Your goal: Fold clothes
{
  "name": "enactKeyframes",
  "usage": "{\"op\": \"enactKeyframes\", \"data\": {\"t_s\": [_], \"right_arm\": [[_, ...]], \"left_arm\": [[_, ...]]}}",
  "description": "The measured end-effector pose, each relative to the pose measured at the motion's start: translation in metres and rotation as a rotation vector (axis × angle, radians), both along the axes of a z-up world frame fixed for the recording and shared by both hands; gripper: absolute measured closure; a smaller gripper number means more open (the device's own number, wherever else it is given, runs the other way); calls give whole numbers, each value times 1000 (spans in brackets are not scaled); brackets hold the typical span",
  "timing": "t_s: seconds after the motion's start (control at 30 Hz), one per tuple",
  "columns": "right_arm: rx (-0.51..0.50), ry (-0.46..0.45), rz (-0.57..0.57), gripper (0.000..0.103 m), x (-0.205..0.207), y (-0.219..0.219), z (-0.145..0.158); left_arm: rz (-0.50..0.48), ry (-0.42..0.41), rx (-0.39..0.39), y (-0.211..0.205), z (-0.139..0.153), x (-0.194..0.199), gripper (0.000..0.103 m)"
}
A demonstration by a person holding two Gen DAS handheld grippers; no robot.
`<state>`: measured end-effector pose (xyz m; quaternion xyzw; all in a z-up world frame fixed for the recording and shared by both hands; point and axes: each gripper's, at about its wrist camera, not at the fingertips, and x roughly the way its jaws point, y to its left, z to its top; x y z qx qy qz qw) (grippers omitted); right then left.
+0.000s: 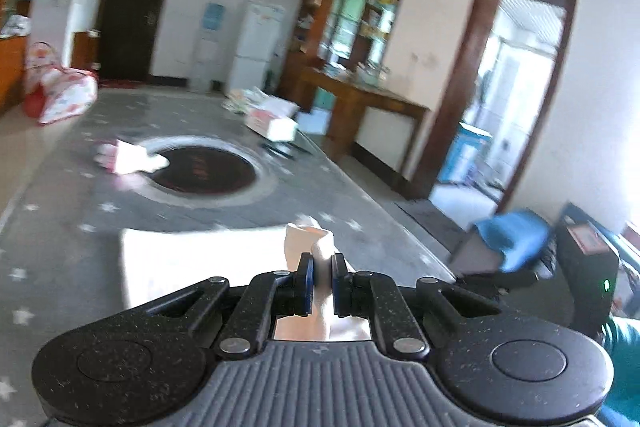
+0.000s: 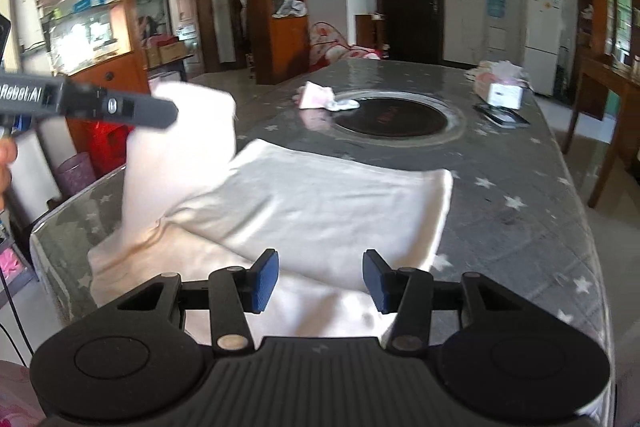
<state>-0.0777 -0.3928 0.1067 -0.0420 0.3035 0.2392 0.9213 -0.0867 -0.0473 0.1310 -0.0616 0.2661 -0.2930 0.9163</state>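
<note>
Left gripper [image 1: 322, 281]: I hold its blue pads pressed onto a bunched fold of the white garment [image 2: 304, 211], which passes between the fingers and shows again below them in the left wrist view. In the right wrist view the same gripper [image 2: 166, 115] enters from the left edge as a dark bar, and the cloth it pinches hangs from it as a raised flap above the near-left part of the table [image 2: 532, 227].

Right gripper [image 2: 320, 283]: I hold its jaws spread, with both blue pads apart and nothing between them. It hovers over the near edge of the garment; whether the pads touch the cloth, I cannot tell.

Garment position: the main body lies flat on the grey star-patterned table cover, on the near half of the table, with one folded layer lying across another. Its far edge stops just short of the round dark inset [image 2: 390, 117] in the table centre.

Other items on the table:
- a small pink and white cloth [image 2: 320, 98], at the left rim of the inset;
- a white box [image 2: 505, 95], at the far right;
- a dark flat object [image 2: 502, 117], just in front of the box.

The left wrist view is motion-blurred.
</note>
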Motion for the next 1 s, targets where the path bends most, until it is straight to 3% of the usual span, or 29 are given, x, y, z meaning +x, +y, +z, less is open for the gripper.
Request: {"op": "enactKeyframes", "data": {"t_s": [0.13, 0.27, 0.37, 0.5, 0.77, 0.93, 1.0], "right_arm": [[1, 7, -36, 56, -1, -11, -3], [5, 11, -66, 56, 0, -18, -4], [9, 14, -67, 56, -1, -19, -4], [14, 33, -28, 57, 0, -12, -6], [-7, 102, 21, 59, 9, 7, -23], [-49, 130, 15, 73, 11, 12, -33], [-61, 128, 12, 85, 10, 13, -34]], "left_arm": [[-74, 25, 31, -27, -16, -1, 90], [-106, 31, 73, -36, -27, -4, 75], [-95, 4, 105, -26, -30, -9, 61], [-49, -22, 165, 6, -37, -21, 53], [18, 57, 301, 59, -76, -42, 50], [13, 46, 344, 64, -86, -52, 51], [13, 41, 360, 63, -90, -53, 53]]}}
